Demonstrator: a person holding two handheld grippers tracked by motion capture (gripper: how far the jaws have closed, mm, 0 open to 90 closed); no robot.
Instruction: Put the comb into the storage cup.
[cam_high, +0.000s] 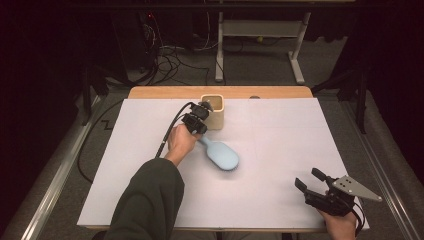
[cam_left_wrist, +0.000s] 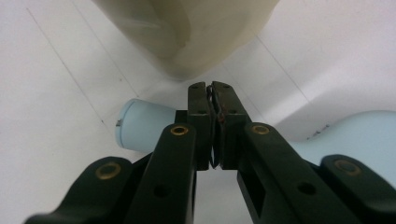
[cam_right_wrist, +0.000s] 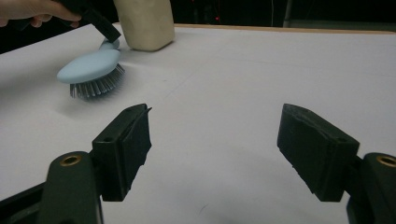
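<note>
Left gripper (cam_high: 199, 126): held at the far centre of the white-covered table (cam_high: 280, 150), just beside the cream cup (cam_high: 214, 111); its jaws are seen drawn together on the handle of the pale blue hairbrush (cam_high: 221, 155); in the left gripper view the handle (cam_left_wrist: 140, 125) passes under the closed fingertips (cam_left_wrist: 212, 100), so the grip is judged narrow and near the handle's end.

Hairbrush: its head is seen nearer and to the right of the cup, bristles down; in the right gripper view the head (cam_right_wrist: 91, 65) appears raised a little off the sheet, though this is not certain.

Right gripper (cam_high: 320, 191): held at the near right corner, well apart from the brush; its jaws stand wide with nothing between them.

Risk, slip: the brush could swing or drop, since the heavy head hangs far from a thin pinch.

Risk, collision: the cup could be knocked or tipped, since it stands just beside the gripper.

Risk, placement: if the cup is the goal, the handle could catch on the rim.
</note>
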